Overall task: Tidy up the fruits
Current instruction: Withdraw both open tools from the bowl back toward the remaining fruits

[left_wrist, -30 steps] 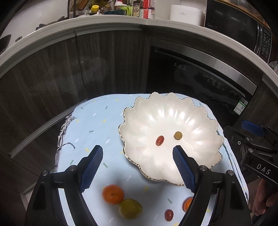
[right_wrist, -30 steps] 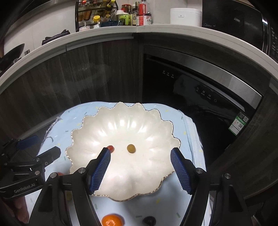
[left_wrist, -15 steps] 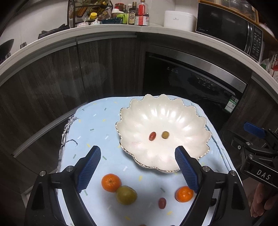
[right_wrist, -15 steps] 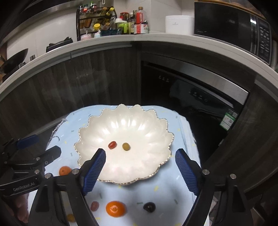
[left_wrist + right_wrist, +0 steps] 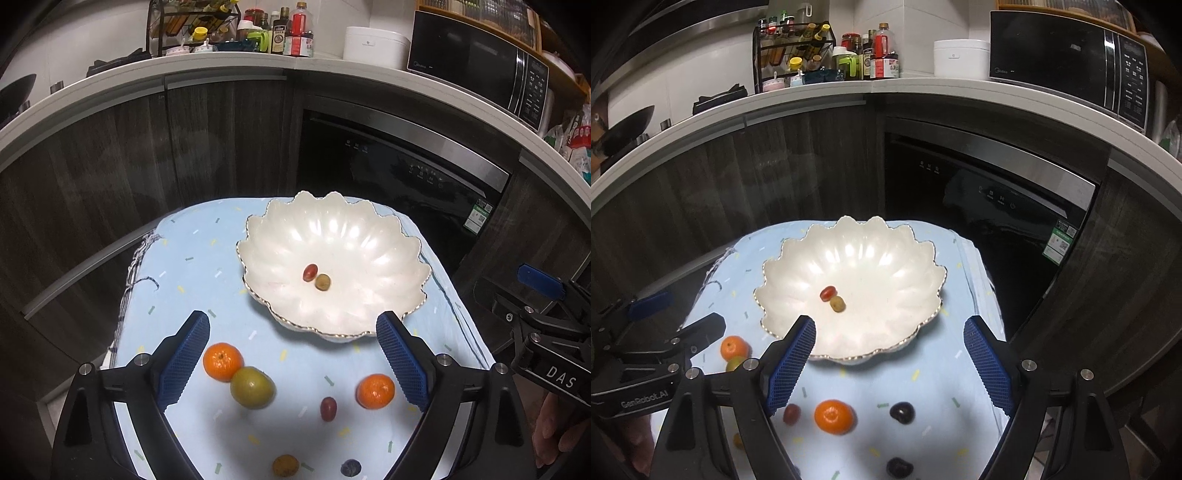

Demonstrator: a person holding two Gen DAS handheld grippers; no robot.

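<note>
A white scalloped bowl (image 5: 351, 236) (image 5: 857, 251) sits on a light blue cloth (image 5: 192, 266) and holds a red grape (image 5: 310, 272) (image 5: 827, 293) beside a green grape (image 5: 322, 282) (image 5: 837, 303). In front of the bowl lie two oranges (image 5: 222, 361) (image 5: 375, 391), a green fruit (image 5: 252, 387), a red grape (image 5: 328, 408) and dark fruits (image 5: 902, 412) (image 5: 898, 467). My left gripper (image 5: 292, 315) hovers over the near fruits, its jaws opening with nothing between them. My right gripper (image 5: 889, 320) hangs open and empty before the bowl's near rim.
The cloth covers a small table whose edges drop off left, right and behind the bowl. Dark cabinet fronts and a built-in appliance (image 5: 399, 177) stand beyond. The counter above carries bottles (image 5: 882, 55), a white pot and a microwave (image 5: 476, 66).
Both grippers have drawn back from the bowl, bringing more loose fruit into view. Their jaws stand wider apart. The two grapes in the bowl now lie closer together.
</note>
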